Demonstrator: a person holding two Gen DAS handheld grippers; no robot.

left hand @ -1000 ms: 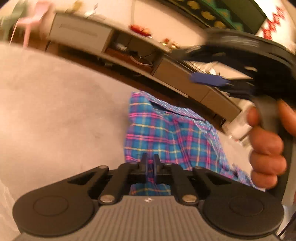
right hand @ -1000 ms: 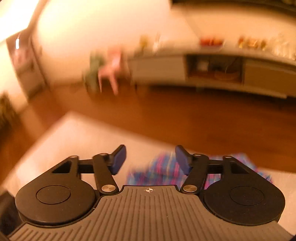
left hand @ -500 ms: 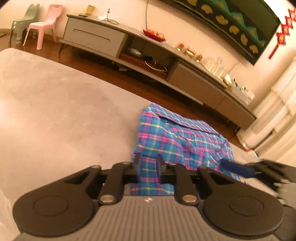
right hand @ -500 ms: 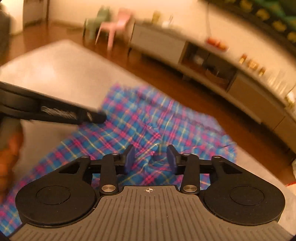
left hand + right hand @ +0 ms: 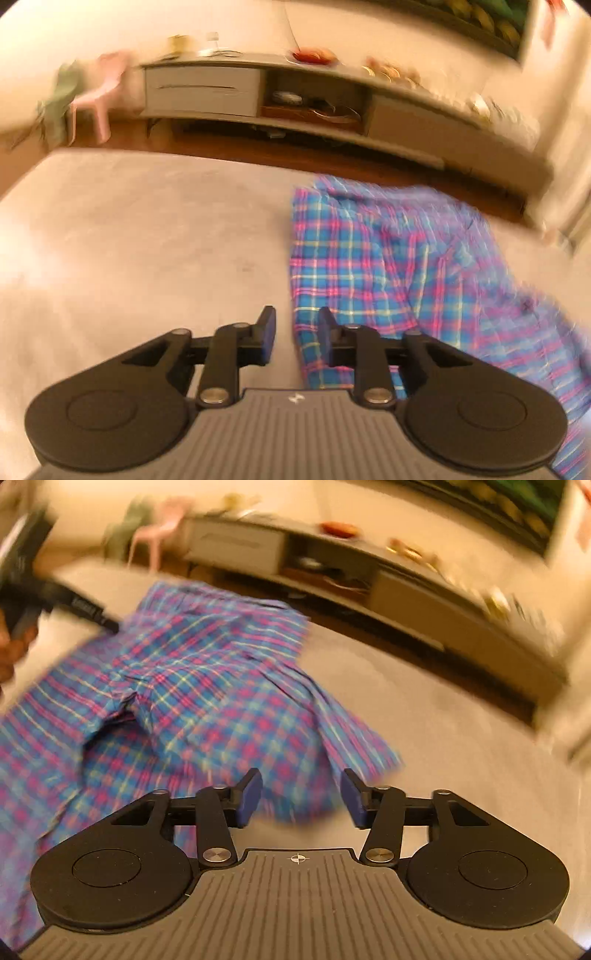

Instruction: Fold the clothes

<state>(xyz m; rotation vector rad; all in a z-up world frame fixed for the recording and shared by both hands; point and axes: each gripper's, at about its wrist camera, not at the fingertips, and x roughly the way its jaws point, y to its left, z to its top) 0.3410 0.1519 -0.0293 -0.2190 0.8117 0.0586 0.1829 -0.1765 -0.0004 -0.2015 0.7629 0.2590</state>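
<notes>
In the left wrist view, the left gripper (image 5: 293, 336) stands with its jaws parted to a moderate gap and nothing between them. Its right fingertip (image 5: 327, 334) sits over the near left edge of the plaid shirt (image 5: 373, 266); whether it touches the cloth cannot be told. The left fingertip is over bare grey carpet (image 5: 147, 240).

In the right wrist view, the right gripper (image 5: 301, 797) is spread wider, also holding nothing. Between and just beyond its blue pads (image 5: 249, 799) lies the near hem of the plaid shirt (image 5: 207, 686), blurred, so contact cannot be judged.

The shirt, blue with pink and yellow lines, lies rumpled on the carpet (image 5: 424, 716), with a raised fold near its middle. In the left view it covers the right part of the carpet, reaching toward the far edge; in the right view it spreads over the left part, and its far corner comes close to the carpet's far edge. The body of the left gripper (image 5: 55, 594) shows at the upper left there, beside the shirt's far left side, with a hand (image 5: 11, 646) on it.

Beyond the carpet runs a strip of wooden floor (image 5: 295, 155), then a long low cabinet (image 5: 258, 96) against the wall. A pink chair (image 5: 99, 99) and a green chair (image 5: 59, 103) stand at its left end.
</notes>
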